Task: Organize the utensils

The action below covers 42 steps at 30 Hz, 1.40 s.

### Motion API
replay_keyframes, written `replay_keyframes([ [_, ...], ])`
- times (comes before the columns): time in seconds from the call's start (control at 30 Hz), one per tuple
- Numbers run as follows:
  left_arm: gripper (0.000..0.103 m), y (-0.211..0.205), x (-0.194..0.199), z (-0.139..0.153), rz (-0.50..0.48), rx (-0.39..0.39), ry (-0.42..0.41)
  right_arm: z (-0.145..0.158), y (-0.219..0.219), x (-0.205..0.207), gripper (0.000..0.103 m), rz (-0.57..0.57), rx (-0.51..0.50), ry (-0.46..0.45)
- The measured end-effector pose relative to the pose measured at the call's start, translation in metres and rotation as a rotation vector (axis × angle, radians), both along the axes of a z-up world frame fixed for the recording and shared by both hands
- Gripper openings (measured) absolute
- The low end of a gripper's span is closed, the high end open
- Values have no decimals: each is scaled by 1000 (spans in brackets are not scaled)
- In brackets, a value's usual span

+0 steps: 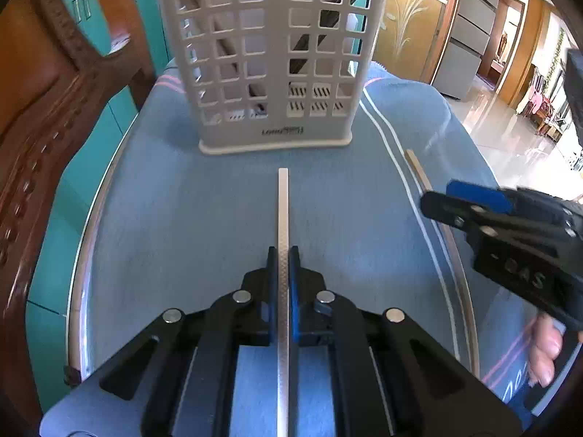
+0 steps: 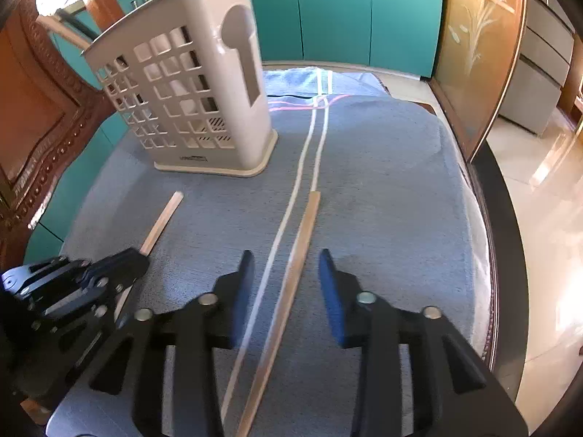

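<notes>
A grey slotted utensil holder stands on the blue cloth, with dark utensils inside; it also shows in the right wrist view. My left gripper is shut on a flat silver-white utensil handle that points toward the holder. The same handle shows in the right wrist view, sticking out of the left gripper. My right gripper is open, its fingers either side of a wooden stick lying on the cloth. The right gripper shows at the right of the left wrist view, over the stick.
The blue cloth with white stripes covers a round table. A carved wooden chair stands at the left. Teal cabinets are behind. The table edge drops to a shiny floor on the right.
</notes>
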<state>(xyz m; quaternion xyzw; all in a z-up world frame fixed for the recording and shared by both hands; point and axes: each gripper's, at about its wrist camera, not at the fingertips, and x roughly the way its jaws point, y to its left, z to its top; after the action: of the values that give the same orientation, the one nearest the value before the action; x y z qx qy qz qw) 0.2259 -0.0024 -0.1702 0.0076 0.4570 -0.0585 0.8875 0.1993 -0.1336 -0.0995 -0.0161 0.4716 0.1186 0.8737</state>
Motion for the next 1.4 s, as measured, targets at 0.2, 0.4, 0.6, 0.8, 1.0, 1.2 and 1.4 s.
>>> replay_keyframes([
  [0.2,7,6,-16,2,4,-30,1,-9,17,0,39,38,-74,-11],
  [0.4,7,12,-16,11,17,-46,-18,-10,28,-7,9,108,-106,-21],
  [0.6,18,11,-15,19,42,-46,-12,-7,20,-9,7,148,-79,30],
  [0.8,27,12,-2,22,58,-58,-7,4,7,-8,25,107,15,24],
  [1.0,31,6,16,17,63,-51,16,4,3,-7,29,88,6,41],
  [1.2,33,-2,23,17,66,-5,17,-4,2,-7,30,77,-40,65],
  [1.4,39,-6,22,16,60,46,9,-8,16,-11,30,97,-119,9],
])
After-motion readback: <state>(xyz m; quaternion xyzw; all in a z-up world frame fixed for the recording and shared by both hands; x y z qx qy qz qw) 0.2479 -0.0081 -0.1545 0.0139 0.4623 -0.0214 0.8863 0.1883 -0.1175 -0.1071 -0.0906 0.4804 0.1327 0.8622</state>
